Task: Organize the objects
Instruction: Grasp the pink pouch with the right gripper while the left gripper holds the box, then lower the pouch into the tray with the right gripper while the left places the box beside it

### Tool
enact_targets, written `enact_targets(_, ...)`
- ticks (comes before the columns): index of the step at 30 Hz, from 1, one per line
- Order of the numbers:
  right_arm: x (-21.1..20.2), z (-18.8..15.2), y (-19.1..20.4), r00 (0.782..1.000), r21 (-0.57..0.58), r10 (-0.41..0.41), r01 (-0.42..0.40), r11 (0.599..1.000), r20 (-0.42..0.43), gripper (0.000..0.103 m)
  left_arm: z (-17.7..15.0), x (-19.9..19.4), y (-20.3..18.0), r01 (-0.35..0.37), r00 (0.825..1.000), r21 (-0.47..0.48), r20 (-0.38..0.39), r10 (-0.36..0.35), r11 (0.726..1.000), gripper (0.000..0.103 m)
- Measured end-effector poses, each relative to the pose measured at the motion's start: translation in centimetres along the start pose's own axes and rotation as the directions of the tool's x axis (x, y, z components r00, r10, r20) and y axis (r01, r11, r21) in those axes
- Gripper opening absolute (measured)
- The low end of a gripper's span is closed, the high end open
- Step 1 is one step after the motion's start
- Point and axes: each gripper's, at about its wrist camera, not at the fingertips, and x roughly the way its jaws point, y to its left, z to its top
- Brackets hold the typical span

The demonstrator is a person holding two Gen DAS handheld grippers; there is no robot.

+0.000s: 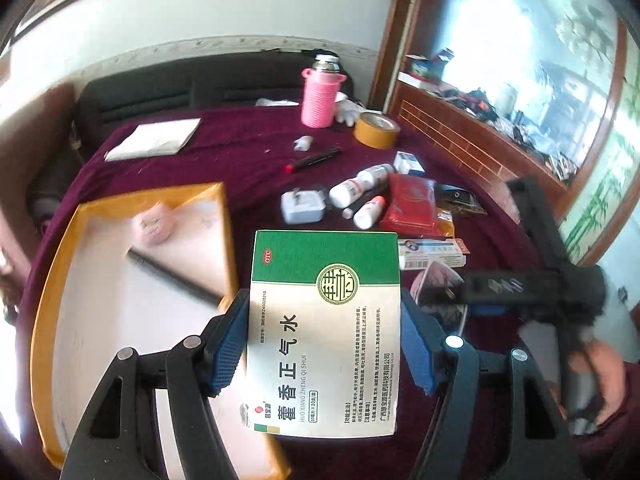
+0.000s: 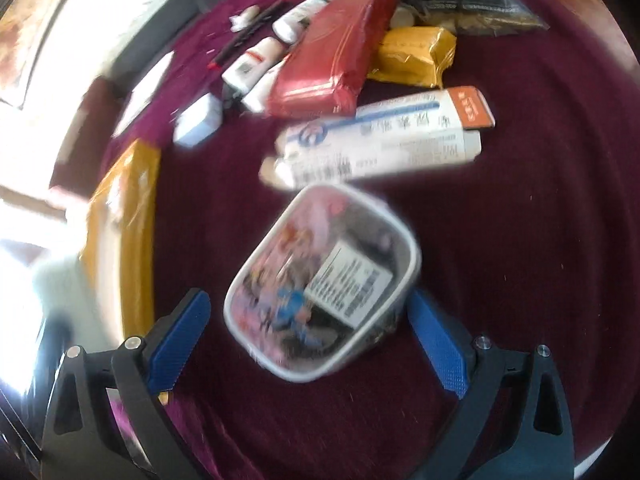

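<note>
**Medicine box in the grip, tin next in line**

The left hand-held gripper (image 1: 324,344) is clamped on a green-and-cream medicine box (image 1: 326,320): both blue pads press its long sides, and the box fills the lower centre of the left wrist view, held clear of the tabletop (image 1: 224,148) with its printed face to the camera. The upper band is green with a round emblem and a small red oval mark; below, large dark characters run sideways on cream. It looks flat, stiff and undamaged. I judge this to be the carrying step, with the yellow-rimmed tray (image 1: 48,280) at the left of the frame the likely destination. A black pen (image 1: 172,276) and a pink round thing (image 1: 154,224) already lie in it. The next move calls for swinging the box over the tray's white floor, lowering it flat beside the pen, and only then letting go.

The right hand-held gripper (image 2: 308,340) stands wide open over a small rounded tin (image 2: 320,284) with a colourful printed top, at the centre of its blurred view; neither pad touches it. A long white carton (image 2: 380,144), a red packet (image 2: 340,56) and a yellow packet (image 2: 416,56) lie in the upper part of that frame. Taking the tin calls for settling lower, squaring the fingers to its sides, then closing.
</note>
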Motion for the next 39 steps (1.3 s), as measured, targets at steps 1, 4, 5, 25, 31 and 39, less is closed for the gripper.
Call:
enact_targets(1,0.4,0.2,0.5,0.999,0.004,-0.042,0.042,0.999,0.014,0.099,-0.3,-0.2,0.6,-0.001,1.0,-0.017,0.003,0.001,1.0,0.063)
enact_targets(4,1.4,0.0,1.9,0.985,0.002,-0.158,0.158,0.987,0.063,0.099,-1.3,-1.0,2.4,0.001,1.0,-0.066,0.018,0.0,0.998,0.064)
enact_targets(5,1.6,-0.1,2.5,0.976,-0.017,-0.202,0.204,0.979,0.084,0.097,-1.6,-1.2,2.9,0.005,1.0,-0.082,0.021,-0.004,0.997,0.064)
enact_targets(25,-2.7,-0.9,15.8,0.987,-0.386,0.135,-0.092,0.918,0.086,0.085,-0.4,-1.6,18.1,-0.239,0.971,-0.248,-0.075,0.228,0.939,0.064)
enact_targets(31,3.3,0.2,24.9,0.984,-0.491,0.174,-0.171,0.854,-0.04,0.085,1.7,3.1,22.1,-0.314,0.946,-0.277,-0.175,0.273,0.908,0.064)
enact_targets(39,9.9,2.1,29.8,0.998,-0.569,-0.038,0.063,0.82,0.055,0.085,3.2,7.0,24.4,-0.328,0.938,-0.292,-0.216,0.272,0.898,0.064)
